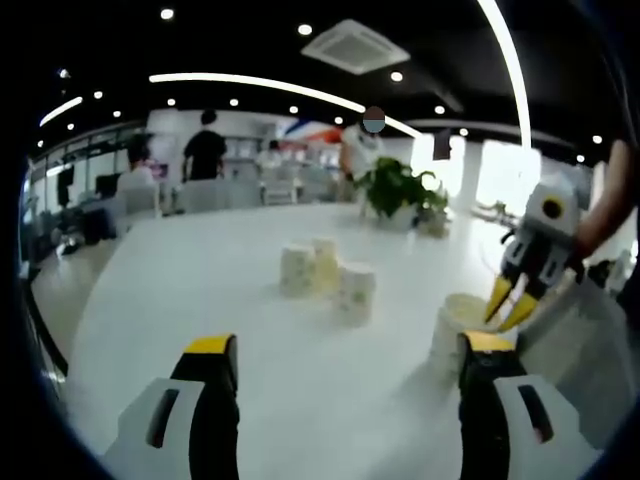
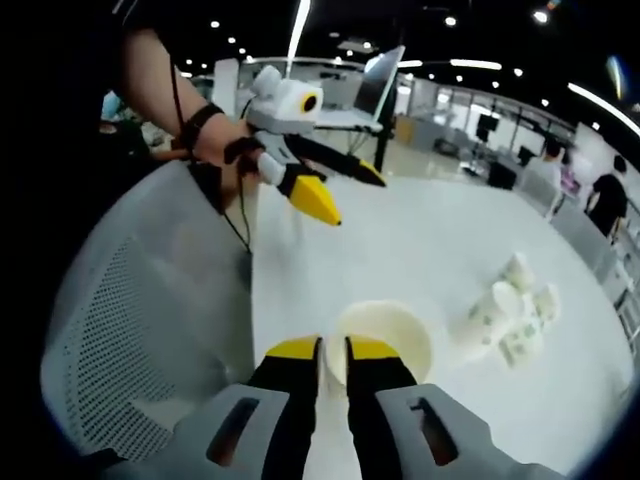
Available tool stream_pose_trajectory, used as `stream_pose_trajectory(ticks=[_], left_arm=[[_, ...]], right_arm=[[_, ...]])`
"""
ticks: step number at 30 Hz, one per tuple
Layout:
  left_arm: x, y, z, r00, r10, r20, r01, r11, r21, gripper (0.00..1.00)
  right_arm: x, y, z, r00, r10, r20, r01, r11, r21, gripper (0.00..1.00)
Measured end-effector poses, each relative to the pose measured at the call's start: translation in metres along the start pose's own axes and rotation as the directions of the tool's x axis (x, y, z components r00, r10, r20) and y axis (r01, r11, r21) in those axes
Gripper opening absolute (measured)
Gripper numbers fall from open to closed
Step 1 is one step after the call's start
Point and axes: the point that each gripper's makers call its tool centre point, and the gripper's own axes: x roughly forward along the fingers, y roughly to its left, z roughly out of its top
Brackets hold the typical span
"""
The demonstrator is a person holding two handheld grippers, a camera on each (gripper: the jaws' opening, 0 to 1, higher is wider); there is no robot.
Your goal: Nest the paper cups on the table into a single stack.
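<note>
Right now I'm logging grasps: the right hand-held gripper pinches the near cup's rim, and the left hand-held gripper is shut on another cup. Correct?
Partly. The left hand-held gripper holds nothing; its jaws stand open, as the left gripper view shows. The right hand-held gripper does pinch the near cup's rim.

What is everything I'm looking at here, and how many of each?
Paper cups: a cluster of about four, white to cream, mid-table; exact count unclear.
Near cup: one, cream, upright and open-topped, near the table's edge; the right gripper's jaws straddle its rim.
Table: one, white, large.
Mesh chair: one, white, beside the table.
Potted plant: one, green, far side of the table.
People: several, standing in the background.
Ceiling lights: many, white strips and spots.
Left gripper: yellow-tipped jaws apart, held above the table by a hand.
Right gripper: yellow-tipped jaws nearly shut on the near cup's rim.
</note>
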Motion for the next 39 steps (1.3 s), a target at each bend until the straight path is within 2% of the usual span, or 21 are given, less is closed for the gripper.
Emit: stream_pose_trajectory(ticks=[15,23,33,39], left_arm=[[0.003,0.002,0.004,1.0,-0.003,0.005,0.003,1.0,0.006,0.89],[0.004,0.002,0.005,1.0,-0.004,0.008,0.004,1.0,0.006,0.89],[0.005,0.0,0.005,1.0,-0.004,0.008,0.004,1.0,0.008,0.89],[0.005,-0.001,0.006,1.0,-0.005,0.008,0.005,1.0,0.007,0.89]], right_arm=[[-0.014,-0.004,0.013,0.998,-0.027,0.05,0.027,1.0,0.002,0.11],[-0.021,-0.015,0.016,0.994,-0.076,0.085,0.071,0.996,0.053,0.19],[-0.03,-0.027,0.018,0.984,-0.141,0.106,0.134,0.988,0.07,0.34],[-0.034,-0.036,0.017,0.979,-0.176,0.107,0.167,0.982,0.09,0.39]])
